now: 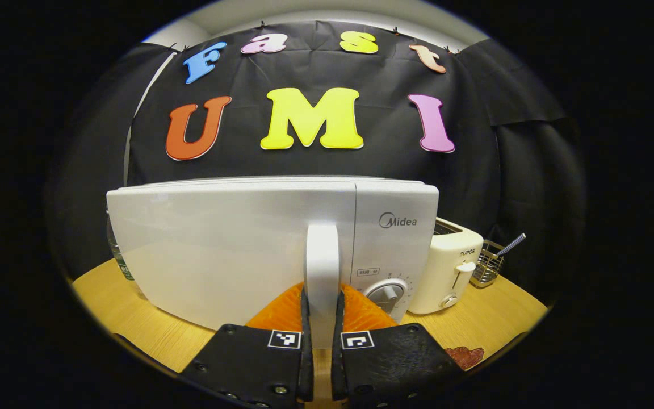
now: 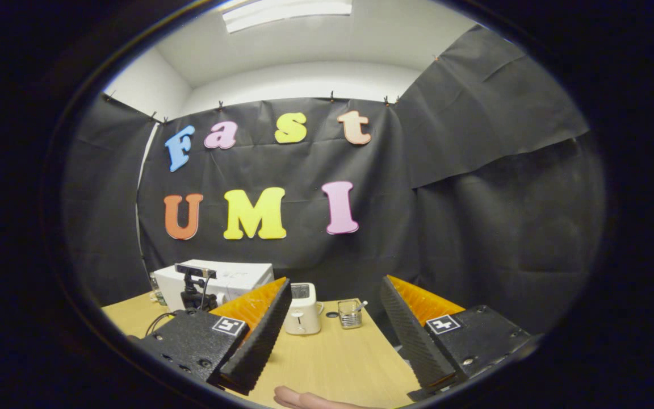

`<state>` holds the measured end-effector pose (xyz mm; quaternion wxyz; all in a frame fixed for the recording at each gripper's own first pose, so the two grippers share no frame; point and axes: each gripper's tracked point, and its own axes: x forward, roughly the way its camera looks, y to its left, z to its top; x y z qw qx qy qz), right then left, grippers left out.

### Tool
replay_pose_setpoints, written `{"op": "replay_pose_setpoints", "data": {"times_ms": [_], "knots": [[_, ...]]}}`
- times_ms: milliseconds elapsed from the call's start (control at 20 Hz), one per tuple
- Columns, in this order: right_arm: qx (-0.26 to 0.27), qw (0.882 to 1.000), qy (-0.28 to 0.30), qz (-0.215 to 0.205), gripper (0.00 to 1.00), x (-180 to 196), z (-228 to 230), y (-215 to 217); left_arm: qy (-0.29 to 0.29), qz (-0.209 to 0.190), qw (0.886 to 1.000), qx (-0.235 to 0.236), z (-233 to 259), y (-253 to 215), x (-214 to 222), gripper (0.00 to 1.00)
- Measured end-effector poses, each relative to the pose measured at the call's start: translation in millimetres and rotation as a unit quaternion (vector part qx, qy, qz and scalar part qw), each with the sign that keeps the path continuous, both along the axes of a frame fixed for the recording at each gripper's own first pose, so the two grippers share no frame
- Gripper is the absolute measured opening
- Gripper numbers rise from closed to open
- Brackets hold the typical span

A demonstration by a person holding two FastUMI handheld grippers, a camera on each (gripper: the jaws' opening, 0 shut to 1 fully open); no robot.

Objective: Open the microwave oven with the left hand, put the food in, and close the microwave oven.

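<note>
Wooden tabletop [image 1: 134, 324] under black drapes, and the microwave [image 1: 219, 250] sits square in the left gripper view, door closed. Left gripper [image 1: 321, 335] is clamped on the vertical door handle [image 1: 322, 272], both fingers pressing its sides. That handle looks rigid and smooth, so a low, firm grip should hold; the door likely swings stiffly. Right gripper [image 2: 332, 335] hangs spread wide, holding nothing, toaster [image 2: 302, 309] beyond.
</note>
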<state>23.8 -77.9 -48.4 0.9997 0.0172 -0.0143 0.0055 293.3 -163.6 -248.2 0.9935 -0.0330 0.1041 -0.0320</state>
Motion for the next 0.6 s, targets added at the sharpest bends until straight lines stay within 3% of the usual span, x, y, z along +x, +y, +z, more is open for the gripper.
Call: {"op": "replay_pose_setpoints", "data": {"times_ms": [300, 350, 450, 500, 600], "knots": [[0.0, 1.0, -0.001, -0.002, 0.9, -6.1, -0.1, -1.9, -0.011, -0.006, 1.0, 0.015, 0.6, 3.1, -20.2, 0.1], [0.001, 1.0, 0.004, -0.003, 1.0, -4.8, -4.0, -1.5, -0.022, -0.013, 1.0, 0.003, 5.7, 3.5, -26.5, 0.11], [0.004, 1.0, 0.012, 0.003, 1.0, -4.9, -7.0, 4.8, -0.011, -0.023, 1.0, -0.006, 3.4, 8.9, -43.7, 0.1], [0.005, 1.0, 0.015, 0.003, 0.9, -4.9, -8.2, 6.4, -0.012, -0.029, 0.999, -0.007, 4.4, 11.5, -52.3, 0.11], [0.009, 1.0, 0.021, 0.007, 0.9, -7.1, -10.2, 10.8, -0.02, -0.043, 0.999, -0.01, 5.4, 16.4, -70.2, 0.11]]}}
